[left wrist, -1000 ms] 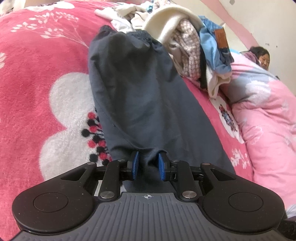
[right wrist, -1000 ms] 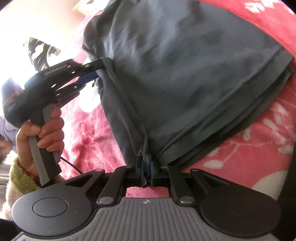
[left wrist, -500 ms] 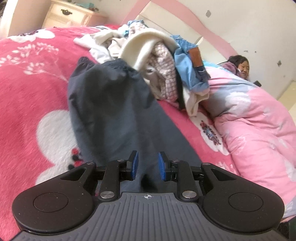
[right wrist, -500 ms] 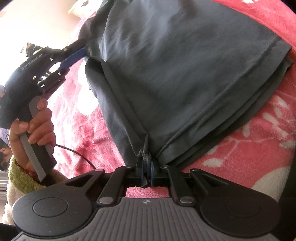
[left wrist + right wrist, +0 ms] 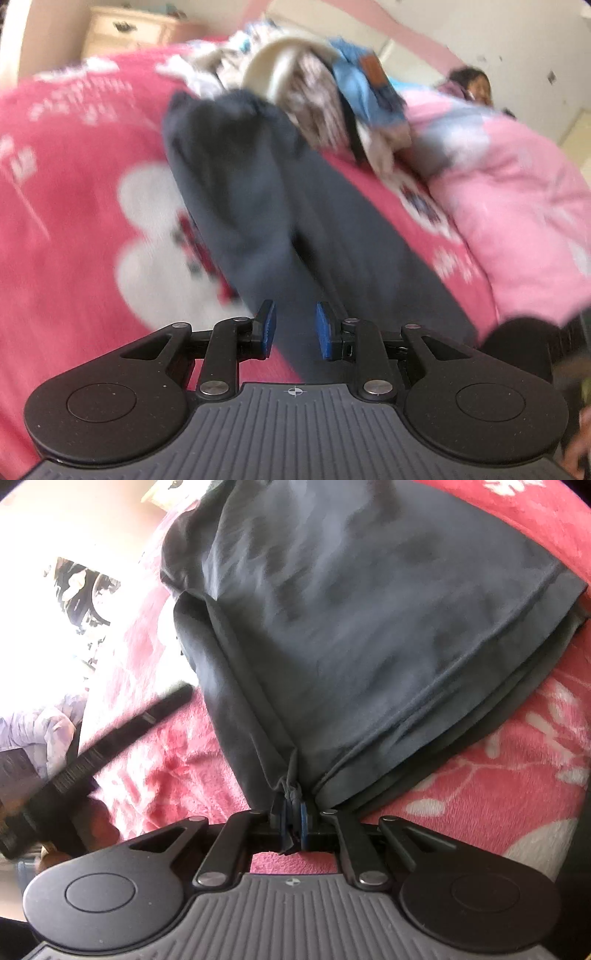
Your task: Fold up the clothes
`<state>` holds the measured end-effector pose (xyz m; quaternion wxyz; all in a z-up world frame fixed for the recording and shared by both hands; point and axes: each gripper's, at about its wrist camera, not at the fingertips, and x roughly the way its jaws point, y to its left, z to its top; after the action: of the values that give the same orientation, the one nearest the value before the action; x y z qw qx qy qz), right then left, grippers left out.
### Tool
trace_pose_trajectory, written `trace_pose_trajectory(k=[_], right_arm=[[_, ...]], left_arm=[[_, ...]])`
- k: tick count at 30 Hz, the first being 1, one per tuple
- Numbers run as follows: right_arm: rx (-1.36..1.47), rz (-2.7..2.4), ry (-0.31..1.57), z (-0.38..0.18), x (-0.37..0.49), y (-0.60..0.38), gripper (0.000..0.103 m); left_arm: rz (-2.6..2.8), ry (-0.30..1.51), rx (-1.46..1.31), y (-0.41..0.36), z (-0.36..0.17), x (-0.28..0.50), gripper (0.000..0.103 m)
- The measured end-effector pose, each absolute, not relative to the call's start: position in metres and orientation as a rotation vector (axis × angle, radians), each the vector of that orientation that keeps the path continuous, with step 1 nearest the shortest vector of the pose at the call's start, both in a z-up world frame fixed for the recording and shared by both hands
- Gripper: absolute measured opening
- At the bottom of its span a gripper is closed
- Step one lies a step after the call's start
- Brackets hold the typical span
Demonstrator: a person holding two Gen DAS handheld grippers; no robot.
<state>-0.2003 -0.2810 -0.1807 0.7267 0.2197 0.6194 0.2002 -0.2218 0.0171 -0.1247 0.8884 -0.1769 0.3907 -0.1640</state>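
While the dark grey trousers (image 5: 369, 635) are spread across the centre on the pink blanket (image 5: 498, 794), a bunched corner is clamped by the right gripper (image 5: 293, 821), presumably as an anchor; the left gripper (image 5: 291, 330) is held narrowly parted, fabric between its pads unpressed.

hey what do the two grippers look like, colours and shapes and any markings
Both match. The left gripper and the right gripper each have a grey ribbed body with a small crosshair mark at its front edge, two round black housings with a circular recess each, black linkage arms with silver pivot pins, and blue pads on the fingertips. No cable or sleeve is clearly visible.
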Motion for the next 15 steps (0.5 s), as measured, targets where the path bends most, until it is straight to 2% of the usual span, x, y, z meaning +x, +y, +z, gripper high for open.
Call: trace_pose_trajectory(k=[4, 8, 15], right_arm=[[0.42, 0.447, 1.333, -0.172, -0.202, -0.277, 0.012], [0.289, 0.438, 1.256, -0.155, -0.205, -0.271, 0.03], [0.054, 0.363, 1.086, -0.122, -0.21, -0.27, 0.032]], left_arm=[[-0.362, 0.83, -0.258, -0.011, -0.14, -0.225, 0.023], [-0.355, 0.816, -0.131, -0.03, -0.146, -0.222, 0.023], [-0.349, 0.809, -0.132, -0.029, -0.146, -0.222, 0.023]])
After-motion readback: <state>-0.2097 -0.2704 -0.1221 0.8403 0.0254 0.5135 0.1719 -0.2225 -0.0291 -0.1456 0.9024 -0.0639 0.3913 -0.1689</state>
